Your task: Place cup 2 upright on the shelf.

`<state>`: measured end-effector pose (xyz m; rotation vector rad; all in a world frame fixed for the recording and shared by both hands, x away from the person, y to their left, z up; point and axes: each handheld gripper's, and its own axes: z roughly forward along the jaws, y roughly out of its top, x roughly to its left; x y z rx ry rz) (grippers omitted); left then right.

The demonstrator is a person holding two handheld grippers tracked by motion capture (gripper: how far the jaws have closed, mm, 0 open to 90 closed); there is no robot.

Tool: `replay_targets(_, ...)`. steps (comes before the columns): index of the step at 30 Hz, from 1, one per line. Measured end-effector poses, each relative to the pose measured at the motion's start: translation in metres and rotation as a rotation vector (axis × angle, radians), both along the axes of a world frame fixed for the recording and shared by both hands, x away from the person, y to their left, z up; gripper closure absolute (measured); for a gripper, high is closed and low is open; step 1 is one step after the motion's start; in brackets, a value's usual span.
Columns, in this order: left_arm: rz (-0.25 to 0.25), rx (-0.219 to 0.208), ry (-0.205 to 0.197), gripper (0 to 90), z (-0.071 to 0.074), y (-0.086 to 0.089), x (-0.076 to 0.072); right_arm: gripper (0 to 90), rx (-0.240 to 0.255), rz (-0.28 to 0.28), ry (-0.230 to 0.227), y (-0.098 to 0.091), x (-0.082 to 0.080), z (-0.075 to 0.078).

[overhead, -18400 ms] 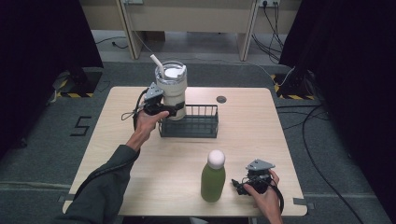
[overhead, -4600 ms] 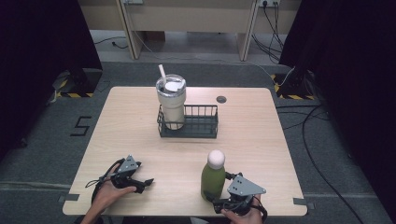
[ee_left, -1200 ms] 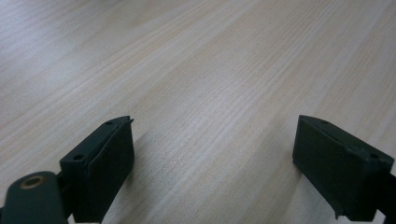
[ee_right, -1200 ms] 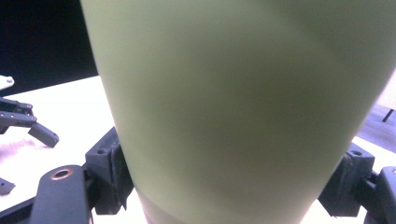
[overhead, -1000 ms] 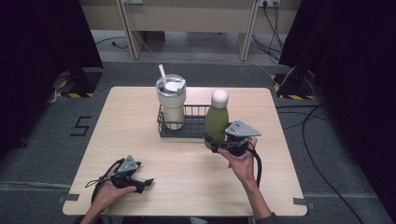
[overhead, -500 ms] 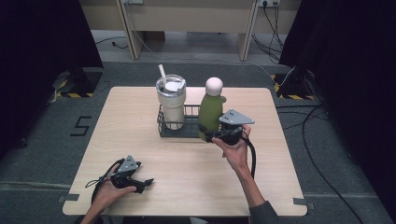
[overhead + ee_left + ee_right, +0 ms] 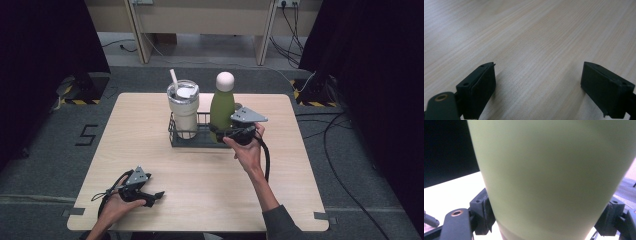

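Green bottle [image 7: 221, 111] is the thing in hand, but going near to far, the left gripper [image 7: 156, 195] comes first: it rests low at the near left of the table [image 7: 300, 165], a hand [image 7: 114, 207] around its body and a cable looping beside it. In the left gripper view its two black fingers [image 7: 477, 85] stand spread wide apart with bare pale wood between them and nothing held.

Farther in, right of the table's middle, the right hand [image 7: 248, 154] reaches up from the near edge with a dark sleeve at the forearm. The right gripper [image 7: 218, 133] points left and clamps the bottle low on its body; its grey three-cornered plate sits on top, just right of the bottle. In the right gripper view the green bottle [image 7: 549, 177] bulges between the two black pads [image 7: 484, 212], which press on its sides.

That bottle stands upright with its white rounded cap [image 7: 225, 80] on top, at the right end of the black wire basket [image 7: 188, 141]. Whether its base rests inside the basket or hangs just above the rim I cannot tell. In the basket's left end stands a cream tumbler [image 7: 183, 111] with a lid and a straw, just beside the bottle without touching it.
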<state>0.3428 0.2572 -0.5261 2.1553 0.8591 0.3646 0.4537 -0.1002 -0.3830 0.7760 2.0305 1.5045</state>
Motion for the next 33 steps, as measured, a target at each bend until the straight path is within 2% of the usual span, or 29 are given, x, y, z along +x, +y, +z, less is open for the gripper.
replay_targets(8,-0.001,-0.001,0.000,12.0,0.000,0.000,0.000,21.2,0.014,-0.017,0.006,0.003,0.015,0.006)
replay_targets(14,-0.001,-0.002,-0.002,12.0,0.000,0.000,0.000,21.2,0.002,-0.028,0.004,0.007,0.025,0.009)
replay_targets(33,-0.002,-0.001,0.001,12.1,0.000,0.001,0.000,21.1,-0.005,-0.060,0.011,0.025,0.054,0.006)
